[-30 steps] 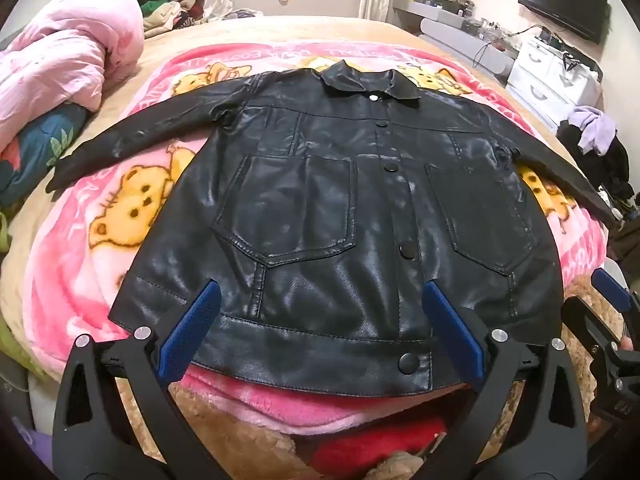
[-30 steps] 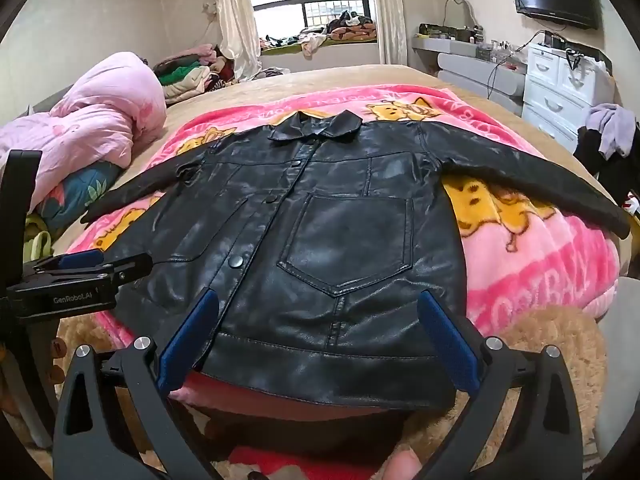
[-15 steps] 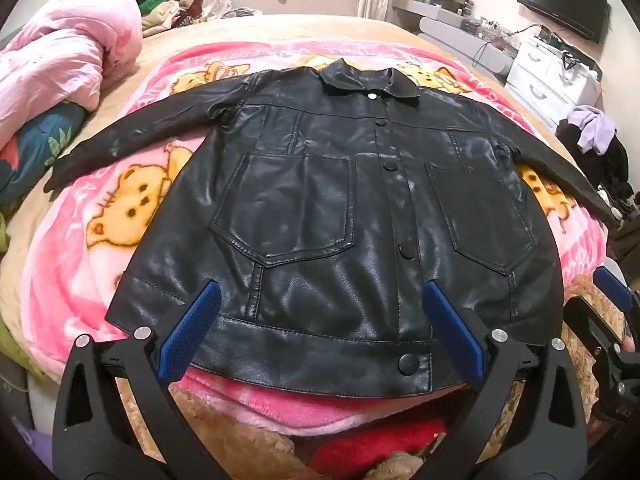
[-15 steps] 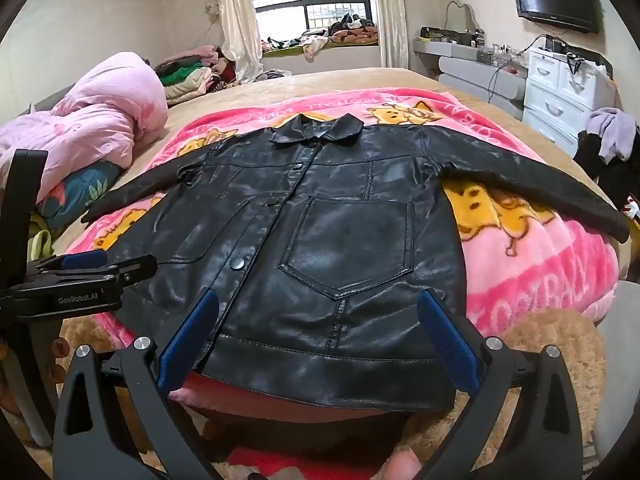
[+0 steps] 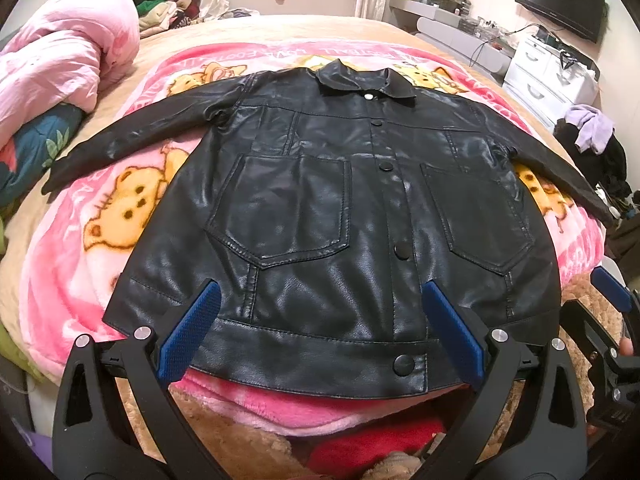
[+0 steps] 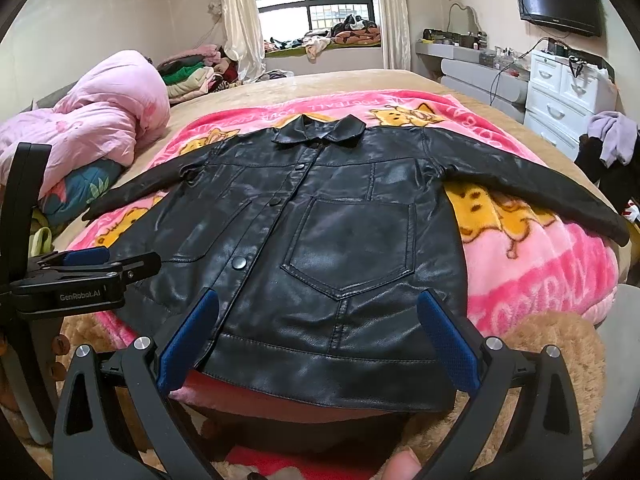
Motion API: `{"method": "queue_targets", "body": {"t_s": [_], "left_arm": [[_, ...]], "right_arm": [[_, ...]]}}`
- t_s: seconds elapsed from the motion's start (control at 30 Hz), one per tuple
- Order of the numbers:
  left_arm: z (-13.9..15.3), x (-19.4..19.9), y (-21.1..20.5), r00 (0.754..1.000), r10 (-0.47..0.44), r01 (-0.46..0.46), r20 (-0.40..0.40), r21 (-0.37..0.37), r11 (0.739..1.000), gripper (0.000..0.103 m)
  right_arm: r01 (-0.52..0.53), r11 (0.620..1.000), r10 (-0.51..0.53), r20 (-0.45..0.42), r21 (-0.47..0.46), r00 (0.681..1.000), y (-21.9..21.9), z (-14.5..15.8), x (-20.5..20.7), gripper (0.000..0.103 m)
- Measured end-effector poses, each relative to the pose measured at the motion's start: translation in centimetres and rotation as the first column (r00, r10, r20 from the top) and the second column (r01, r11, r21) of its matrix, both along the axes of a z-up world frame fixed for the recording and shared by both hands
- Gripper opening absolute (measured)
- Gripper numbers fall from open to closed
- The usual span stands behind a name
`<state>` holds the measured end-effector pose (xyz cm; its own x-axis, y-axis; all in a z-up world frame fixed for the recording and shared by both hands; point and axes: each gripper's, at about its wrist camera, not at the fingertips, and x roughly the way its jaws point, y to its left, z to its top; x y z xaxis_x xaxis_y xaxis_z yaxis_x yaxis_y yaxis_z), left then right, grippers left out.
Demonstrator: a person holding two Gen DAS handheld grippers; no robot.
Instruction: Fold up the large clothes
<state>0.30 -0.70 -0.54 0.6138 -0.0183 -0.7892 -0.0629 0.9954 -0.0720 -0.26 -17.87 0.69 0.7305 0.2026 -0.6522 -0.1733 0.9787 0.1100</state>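
almost nothing differs from a second ago. in the left wrist view the black faux-leather jacket (image 5: 332, 216) sits slightly lower in the frame than it did, and more of the window ledge shows at the top, so the left gripper (image 5: 318, 334) has tipped up or drawn back a touch. in the right wrist view the jacket likewise sits a shade lower, as the right gripper (image 6: 318, 336) makes the same small shift.
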Motion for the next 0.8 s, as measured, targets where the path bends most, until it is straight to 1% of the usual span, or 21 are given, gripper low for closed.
{"method": "queue_targets", "body": {"t_s": [0.8], "left_arm": [[0.84, -0.15, -0.39, 1.0, -0.011, 0.011, 0.003, -0.003, 1.0, 0.095]], "right_arm": [[-0.003, 1.0, 0.003, 0.015, -0.008, 1.0, 0.06, 0.51, -0.27, 0.099]]}}
